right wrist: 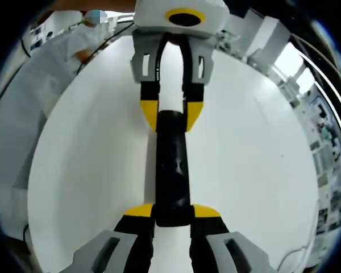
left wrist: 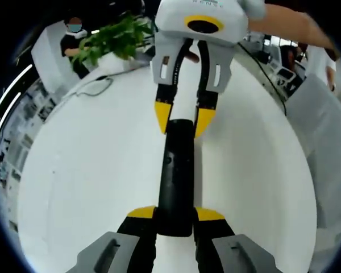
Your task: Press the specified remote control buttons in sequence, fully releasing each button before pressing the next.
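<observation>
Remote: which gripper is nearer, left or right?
Neither: both touch it. The left gripper has its fingers closed on one end of the black remote, and the right gripper clamps the opposite end, above the white table.

A white table (left wrist: 85,170) with a leafy plant (left wrist: 111,37) at its far edge.

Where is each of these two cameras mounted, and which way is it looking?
Left gripper view: rides on the left tongs, looking along the black remote at the right tongs opposite; a person's arm shows above.
Right gripper view: rides on the right tongs, facing the left tongs across the remote.
Shared: the remote, gripped at both ends over the white table, and both tongs.
</observation>
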A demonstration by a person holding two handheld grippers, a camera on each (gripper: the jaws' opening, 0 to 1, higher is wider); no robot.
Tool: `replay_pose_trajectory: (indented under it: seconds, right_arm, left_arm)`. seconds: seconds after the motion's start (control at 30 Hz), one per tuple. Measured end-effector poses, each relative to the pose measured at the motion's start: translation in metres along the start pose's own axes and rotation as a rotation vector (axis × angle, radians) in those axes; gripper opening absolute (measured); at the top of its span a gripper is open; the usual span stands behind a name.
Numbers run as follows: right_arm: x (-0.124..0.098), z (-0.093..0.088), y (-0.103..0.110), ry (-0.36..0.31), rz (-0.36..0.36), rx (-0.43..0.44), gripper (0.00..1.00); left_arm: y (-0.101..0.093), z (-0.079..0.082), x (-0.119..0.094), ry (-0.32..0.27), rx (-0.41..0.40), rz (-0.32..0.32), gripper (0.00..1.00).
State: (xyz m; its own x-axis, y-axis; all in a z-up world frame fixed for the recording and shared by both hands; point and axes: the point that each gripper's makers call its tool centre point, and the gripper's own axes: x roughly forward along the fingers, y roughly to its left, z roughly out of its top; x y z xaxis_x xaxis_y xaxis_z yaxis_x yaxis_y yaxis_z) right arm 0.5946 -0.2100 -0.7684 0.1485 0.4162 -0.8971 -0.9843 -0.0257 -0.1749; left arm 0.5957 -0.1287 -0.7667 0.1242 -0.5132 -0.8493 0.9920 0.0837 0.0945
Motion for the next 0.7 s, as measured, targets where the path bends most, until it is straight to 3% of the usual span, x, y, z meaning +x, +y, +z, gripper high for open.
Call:
replay_pose_trajectory:
  seconds: [0.37,0.7]
  right_arm:
    - [0.008,-0.003,-0.02,0.004,-0.018,-0.013,0.2]
    - [0.021,-0.007,-0.023,0.03,-0.027,-0.048,0.2]
  left_arm:
    - [0.021,-0.004,0.007,0.026,-0.004,0.015,0.23]
    - [0.022,-0.01,0.014,0.066,-0.007,0.017,0.23]
